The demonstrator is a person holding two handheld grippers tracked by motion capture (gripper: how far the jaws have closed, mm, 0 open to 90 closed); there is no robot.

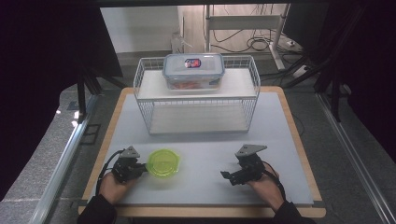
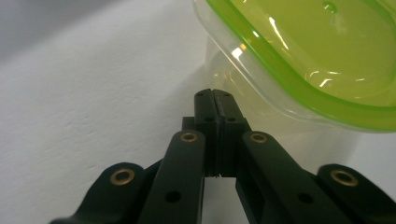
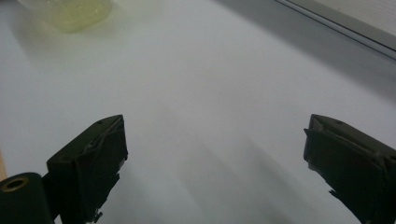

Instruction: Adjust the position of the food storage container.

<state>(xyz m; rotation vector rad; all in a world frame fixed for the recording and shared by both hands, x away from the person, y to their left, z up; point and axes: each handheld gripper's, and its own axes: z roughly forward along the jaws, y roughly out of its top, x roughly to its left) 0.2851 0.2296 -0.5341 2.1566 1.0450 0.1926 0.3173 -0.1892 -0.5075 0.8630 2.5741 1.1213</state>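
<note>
High view: a round clear plastic container with a lime-green lid (image 1: 163,162) was seen on the grey counter (image 1: 201,140), touching the left tongs (image 1: 136,166) at its left edge. The right tongs (image 1: 229,176) rested well apart, apparently kept free. A wire shelf rack (image 1: 196,95) carried a lidded clear box (image 1: 193,71).

Left gripper view: the left tongs (image 2: 214,95) were closed on nothing, tips beside the container (image 2: 299,60), probably for nudging it.

Right gripper view: the right tongs (image 3: 212,154) stood wide open and empty over bare counter.
</note>
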